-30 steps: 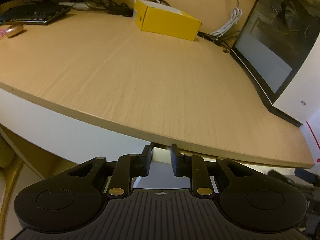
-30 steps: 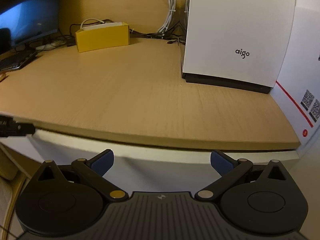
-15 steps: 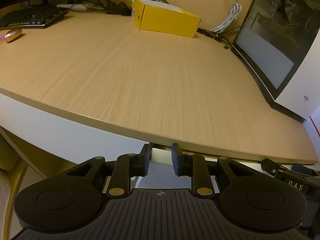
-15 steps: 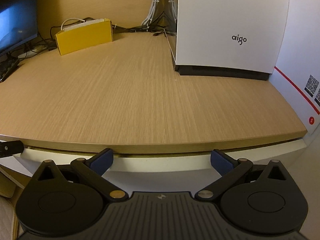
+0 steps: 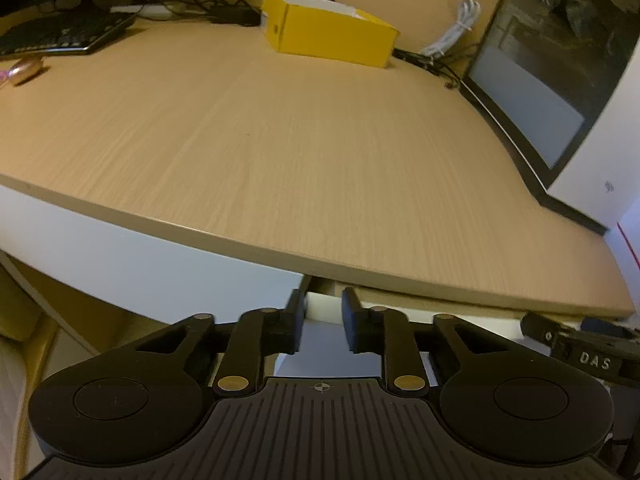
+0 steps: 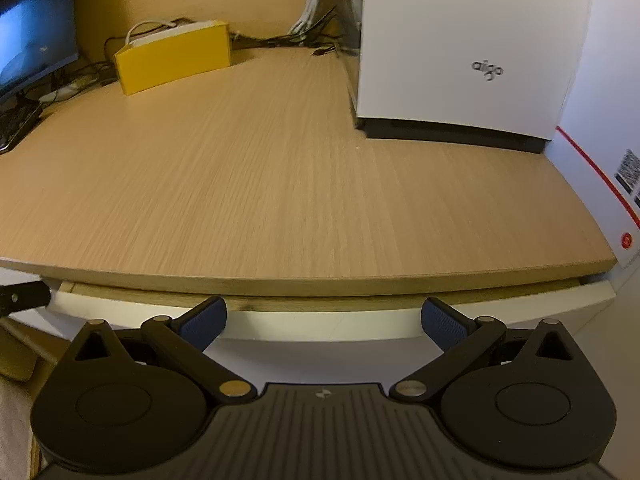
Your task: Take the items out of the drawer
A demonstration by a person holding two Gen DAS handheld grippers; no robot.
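L gripper [image 5: 322,322] is closing now, pads either side of the drawer front's [image 5: 324,306] top edge at its left end, just under the desk top [image 5: 304,152]. I can't tell if the pads press it yet; a narrow gap shows beside each.

What changed over the last sec: the drawer [image 6: 320,322] has come out a little. From the R wrist cam a wood strip of its inside now shows between desk edge and white front, where a sec ago the front sat almost flush. So step one, opening it, is underway.

R gripper [image 6: 324,316] hangs wide open and empty at the front's middle.

Items aren't visible yet; the slot's too thin. Needs more pull before any pick.
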